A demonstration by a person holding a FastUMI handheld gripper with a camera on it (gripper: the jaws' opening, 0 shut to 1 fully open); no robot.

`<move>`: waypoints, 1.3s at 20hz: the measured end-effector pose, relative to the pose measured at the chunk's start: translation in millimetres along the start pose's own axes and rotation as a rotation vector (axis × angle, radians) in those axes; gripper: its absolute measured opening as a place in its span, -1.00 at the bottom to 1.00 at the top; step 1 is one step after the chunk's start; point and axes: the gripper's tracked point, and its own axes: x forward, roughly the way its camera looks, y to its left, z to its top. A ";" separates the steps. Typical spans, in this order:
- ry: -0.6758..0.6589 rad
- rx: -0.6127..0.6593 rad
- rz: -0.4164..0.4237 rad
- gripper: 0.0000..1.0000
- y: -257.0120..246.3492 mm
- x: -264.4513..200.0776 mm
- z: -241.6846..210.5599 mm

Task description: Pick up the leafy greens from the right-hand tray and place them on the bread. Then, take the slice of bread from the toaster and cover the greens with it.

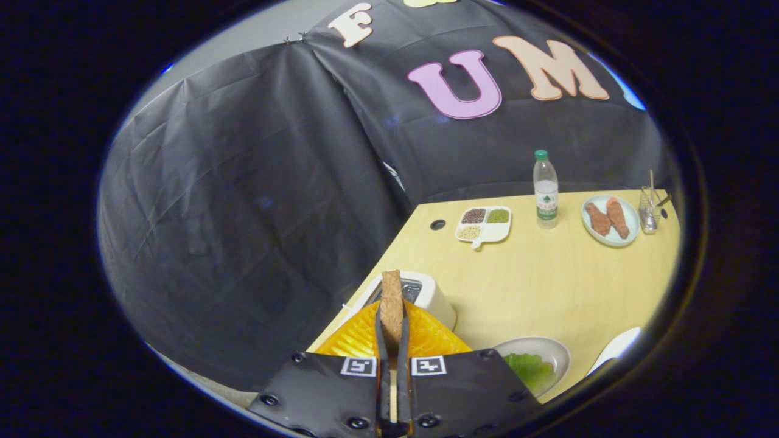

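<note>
My gripper (392,331) is shut on a slice of bread (391,299), held upright on edge between both fingers. Just beyond the slice stands the white toaster (433,298), near the table's left edge. Leafy greens (530,368) lie on a white plate (551,348) just right of my fingers; what is under the greens is hidden. The rim of another white plate (618,347) shows further right.
A divided white tray of grains (484,226), a water bottle (546,190), a pale blue plate with two brown pieces of food (610,219) and a glass holding sticks (649,213) stand at the far side of the wooden table (548,286). A cable hole (437,224) lies near the tray.
</note>
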 end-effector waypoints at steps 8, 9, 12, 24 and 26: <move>0.026 0.106 -0.095 -0.86 -66.7 -19.5 -41.9; 0.033 0.117 -0.104 -0.86 -75.4 -19.1 -48.9; 0.049 0.156 -0.125 -0.86 -96.4 -24.3 -65.7; 0.133 0.235 -0.222 -0.80 -163.2 -26.4 -135.5; 0.144 0.216 -0.243 -0.62 -175.3 -26.6 -139.8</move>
